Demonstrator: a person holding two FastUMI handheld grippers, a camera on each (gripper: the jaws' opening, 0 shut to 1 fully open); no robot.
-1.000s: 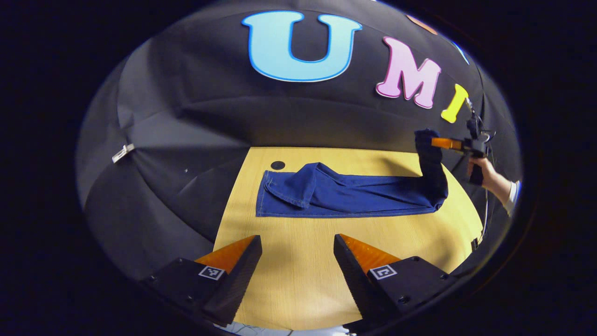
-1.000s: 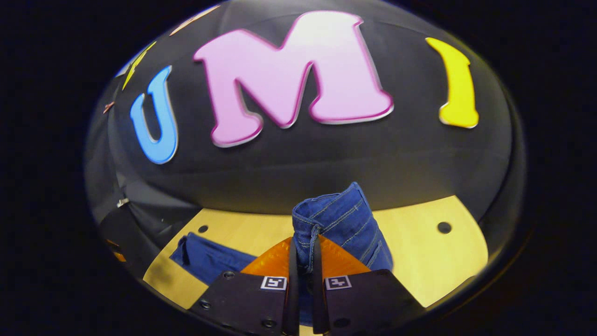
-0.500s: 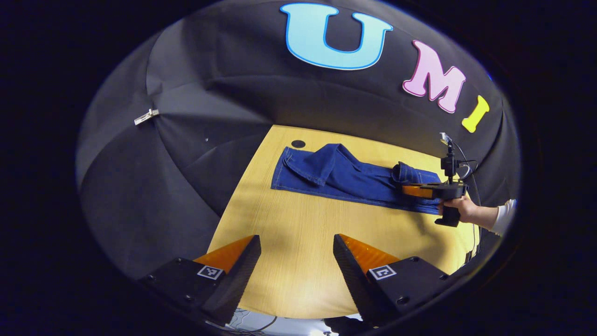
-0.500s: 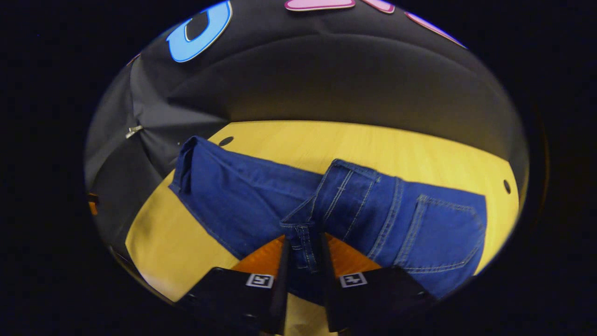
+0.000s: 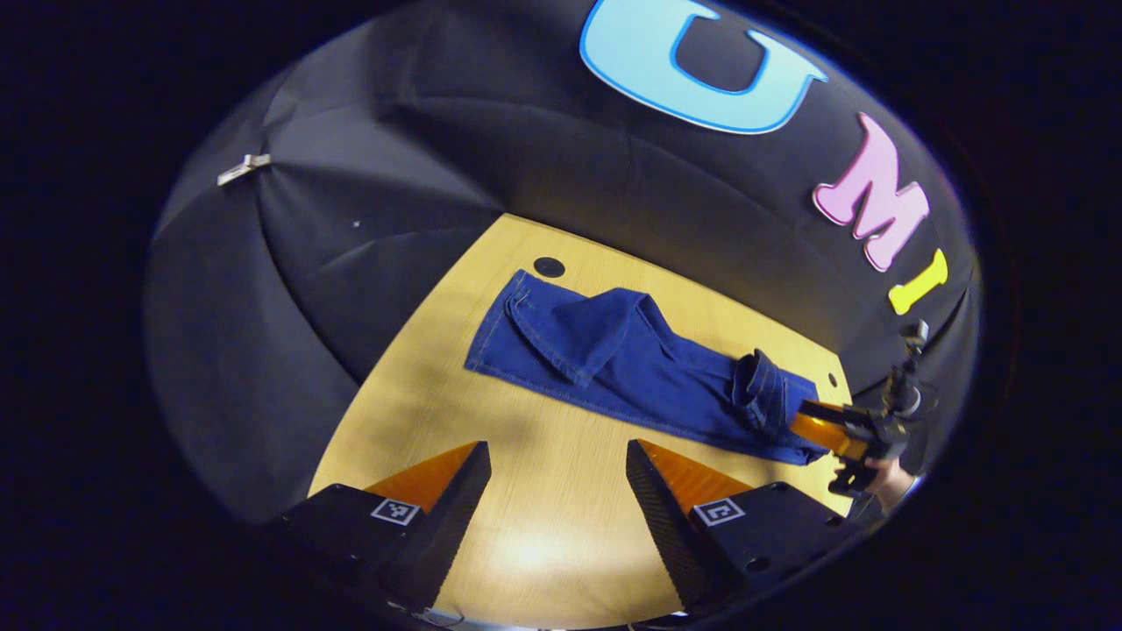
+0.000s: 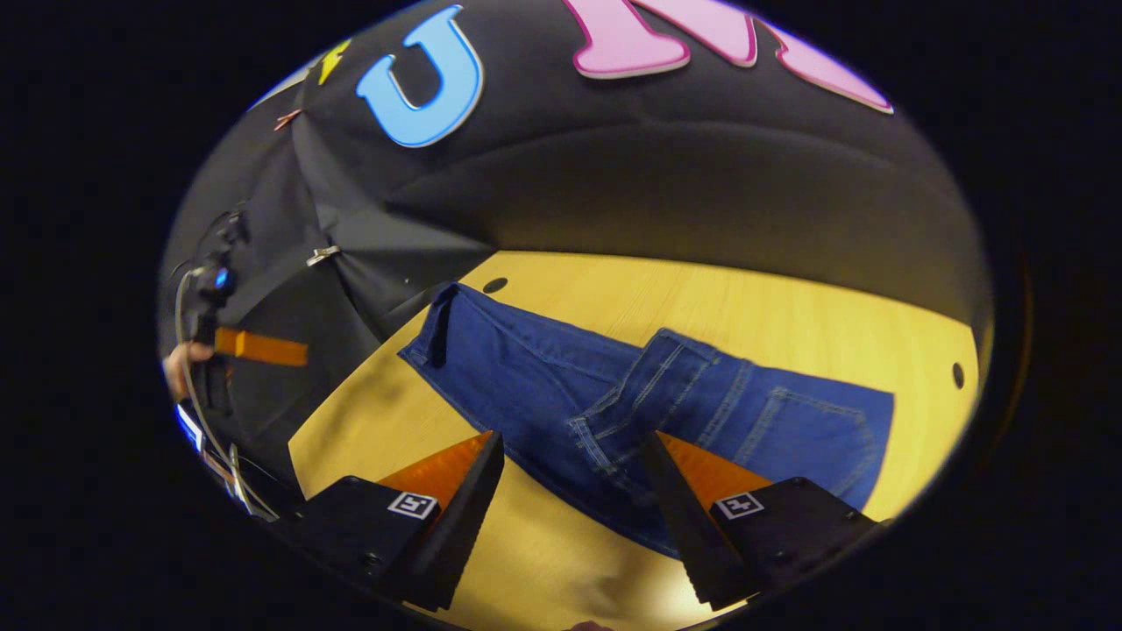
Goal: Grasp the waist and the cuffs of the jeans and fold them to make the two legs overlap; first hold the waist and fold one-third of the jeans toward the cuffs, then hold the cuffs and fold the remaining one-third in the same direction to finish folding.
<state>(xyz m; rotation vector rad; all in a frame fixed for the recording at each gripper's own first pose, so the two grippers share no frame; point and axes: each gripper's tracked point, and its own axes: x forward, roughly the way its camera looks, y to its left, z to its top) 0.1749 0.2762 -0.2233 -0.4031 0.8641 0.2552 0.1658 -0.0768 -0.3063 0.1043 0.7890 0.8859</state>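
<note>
wooden counter (image 6: pixel 789 307) mid frame holds jeans (image 6: pixel 543 377), waist third (image 6: pixel 701 394) folded over, right tongs (image 6: pixel 570 491) wide and empty, left tongs (image 5: pixel 557 491) wide; next likely grab cuffs (image 5: pixel 513 320) upper left.

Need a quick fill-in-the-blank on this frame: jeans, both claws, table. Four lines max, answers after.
1. The right claw is ____, its fingers apart over the waistband.
2. The jeans lie on a ____ table.
3. The waist end is ____ over the legs.
4. The left claw holds ____.

Missing words: open; wooden; folded; nothing
</note>
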